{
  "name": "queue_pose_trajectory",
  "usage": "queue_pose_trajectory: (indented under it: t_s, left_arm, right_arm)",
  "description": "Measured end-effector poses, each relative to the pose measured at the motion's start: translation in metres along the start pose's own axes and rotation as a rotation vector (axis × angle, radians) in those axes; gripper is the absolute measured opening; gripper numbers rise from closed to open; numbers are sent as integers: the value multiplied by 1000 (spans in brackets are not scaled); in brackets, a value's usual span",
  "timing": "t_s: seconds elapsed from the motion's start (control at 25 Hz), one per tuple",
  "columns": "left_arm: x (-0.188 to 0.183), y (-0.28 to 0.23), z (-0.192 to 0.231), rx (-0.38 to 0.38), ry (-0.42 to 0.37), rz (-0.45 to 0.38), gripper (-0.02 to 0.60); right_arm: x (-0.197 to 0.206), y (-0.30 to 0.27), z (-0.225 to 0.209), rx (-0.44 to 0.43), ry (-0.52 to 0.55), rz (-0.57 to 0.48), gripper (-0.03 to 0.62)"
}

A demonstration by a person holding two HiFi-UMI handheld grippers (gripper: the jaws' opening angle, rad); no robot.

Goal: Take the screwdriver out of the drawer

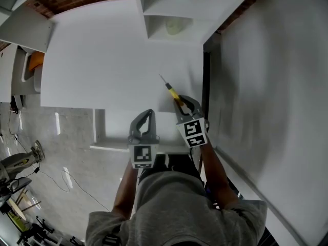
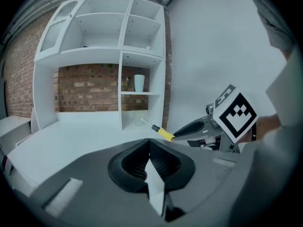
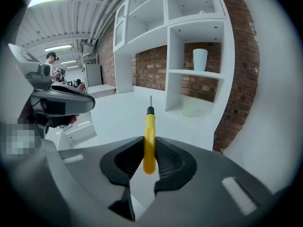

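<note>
The right gripper (image 3: pixel 149 143) has its fingers closed on the lower part of the yellow handle of the screwdriver (image 3: pixel 149 122). The thin shaft points forward, away from the person, above the white surface (image 1: pixel 102 60), and that hold keeps the tip clear of both hands. The left gripper (image 2: pixel 149 144) hangs just beside it, fingers pressed together on nothing, probably because carrying needs only one hand. The screwdriver looks clear of any drawer, so setting it down seems the likely next step.
</note>
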State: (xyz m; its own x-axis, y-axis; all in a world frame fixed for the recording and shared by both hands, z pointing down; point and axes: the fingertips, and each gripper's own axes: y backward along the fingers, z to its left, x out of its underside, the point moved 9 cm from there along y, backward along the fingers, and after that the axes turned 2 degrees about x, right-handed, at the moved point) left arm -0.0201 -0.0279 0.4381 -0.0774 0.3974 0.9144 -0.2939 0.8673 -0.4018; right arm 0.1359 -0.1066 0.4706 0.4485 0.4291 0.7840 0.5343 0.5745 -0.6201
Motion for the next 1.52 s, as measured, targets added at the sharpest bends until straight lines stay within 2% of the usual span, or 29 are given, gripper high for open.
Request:
queue_pose_trajectory:
  t_s: [0.64, 1.04, 1.52]
  left_arm:
    - [20, -85, 7, -49, 73, 100, 12]
    - [32, -109, 12, -68, 100, 133, 11]
    - [37, -115, 11, -81, 103, 140, 12]
  right_arm:
    - [27, -84, -71, -73, 3, 115, 75]
    - [40, -113, -84, -98, 11, 173, 75]
    - [48, -127, -88, -112, 8, 212, 77]
